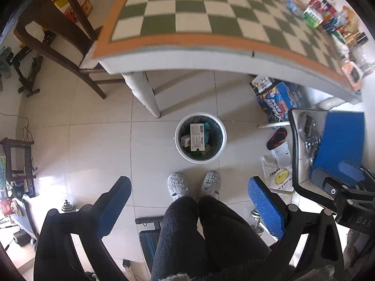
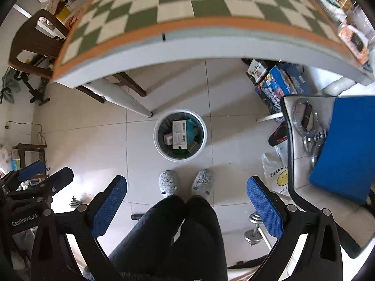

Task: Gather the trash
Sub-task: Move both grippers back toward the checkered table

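A white round trash bin (image 1: 224, 138) stands on the tiled floor below both grippers, in front of the person's slippered feet (image 1: 178, 183). It holds a white printed box (image 1: 197, 136) and other trash. In the right wrist view the bin (image 2: 156, 138) shows with the same box (image 2: 179, 134). My left gripper (image 1: 189, 208) is open and empty, held above the person's legs. My right gripper (image 2: 186, 207) is open and empty too. The right gripper also shows at the right edge of the left wrist view (image 1: 344, 182).
A checkered table (image 1: 187, 11) with an orange border lies ahead, with packets and bottles (image 1: 328, 16) along its right side. A brown chair (image 1: 54, 30) stands left. Boxes (image 1: 276, 98), a plastic bag (image 1: 279, 175) and a stool with a blue pad (image 1: 339, 138) are right.
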